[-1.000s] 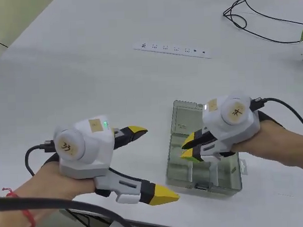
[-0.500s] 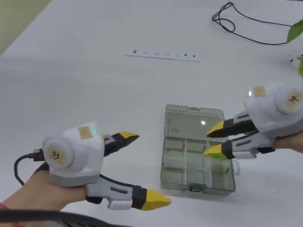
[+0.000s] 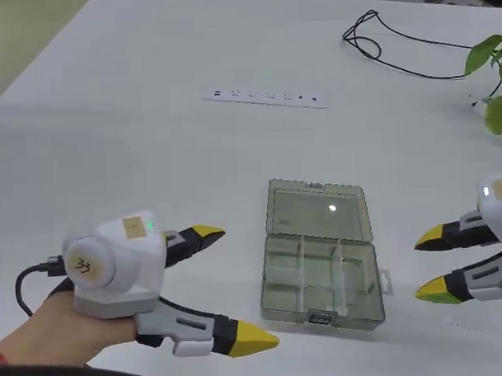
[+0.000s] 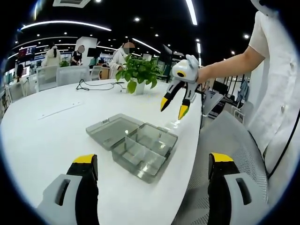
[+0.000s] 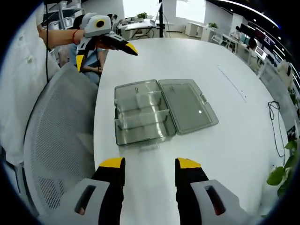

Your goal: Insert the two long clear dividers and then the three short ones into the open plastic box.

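**Q:** How've you got your cams set up?

**A:** My headset cam looks forward and down at the table (image 3: 149, 117) from well above, with the plastic box (image 3: 319, 256) around 5 o'clock. The cam on my left gripper (image 3: 236, 286) rides low over the tabletop and faces across the box, so my right gripper (image 4: 172, 107) lands at 1 o'clock.

**Q:** And the right one?

**A:** It's higher and tilted down, box near centre, left gripper at 11 o'clock. All three views share the box, and the two gripper cams face each other.

Nothing can be read with certainty. The left gripper (image 3: 232, 286) has a dark handwritten mark on its round cap, illegible. The markings on the far power strip (image 3: 264, 97) are too small.
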A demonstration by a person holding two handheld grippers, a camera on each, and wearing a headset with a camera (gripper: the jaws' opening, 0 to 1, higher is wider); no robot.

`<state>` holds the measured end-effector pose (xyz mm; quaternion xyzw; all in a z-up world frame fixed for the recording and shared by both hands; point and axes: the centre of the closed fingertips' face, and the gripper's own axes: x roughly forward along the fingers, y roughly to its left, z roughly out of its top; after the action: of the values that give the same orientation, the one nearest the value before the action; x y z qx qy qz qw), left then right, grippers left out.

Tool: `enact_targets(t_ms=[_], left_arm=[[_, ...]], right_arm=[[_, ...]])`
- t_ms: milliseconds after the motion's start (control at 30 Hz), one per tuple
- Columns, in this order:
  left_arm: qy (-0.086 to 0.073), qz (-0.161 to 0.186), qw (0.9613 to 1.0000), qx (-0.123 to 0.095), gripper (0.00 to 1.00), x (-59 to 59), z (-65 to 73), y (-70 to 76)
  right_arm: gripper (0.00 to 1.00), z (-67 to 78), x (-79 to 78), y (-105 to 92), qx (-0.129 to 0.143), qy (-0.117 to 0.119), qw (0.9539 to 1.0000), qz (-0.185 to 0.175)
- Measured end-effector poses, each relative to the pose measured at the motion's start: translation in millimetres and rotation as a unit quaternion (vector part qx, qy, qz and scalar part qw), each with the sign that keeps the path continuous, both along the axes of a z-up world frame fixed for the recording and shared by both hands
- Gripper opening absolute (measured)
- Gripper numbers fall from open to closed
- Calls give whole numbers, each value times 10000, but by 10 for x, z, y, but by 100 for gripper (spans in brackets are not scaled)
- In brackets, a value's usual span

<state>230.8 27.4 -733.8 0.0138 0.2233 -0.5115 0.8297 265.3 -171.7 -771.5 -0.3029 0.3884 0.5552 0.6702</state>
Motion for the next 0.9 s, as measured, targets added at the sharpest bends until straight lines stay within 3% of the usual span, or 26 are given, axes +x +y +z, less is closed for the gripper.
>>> enact_targets(t_ms=[300,467,900], left_arm=[[25,21,10000,22,100,12,-11,16],[41,34,10000,27,100,13,-17,25],[86,57,9999,50,100,16,-41,57]], right_arm=[[47,-259,-65,-359,-585,130,9977,314],[48,-421,-87,-511,-914,182,9941,554],[45,-713,-69,-686,-1398,86,9859,913]])
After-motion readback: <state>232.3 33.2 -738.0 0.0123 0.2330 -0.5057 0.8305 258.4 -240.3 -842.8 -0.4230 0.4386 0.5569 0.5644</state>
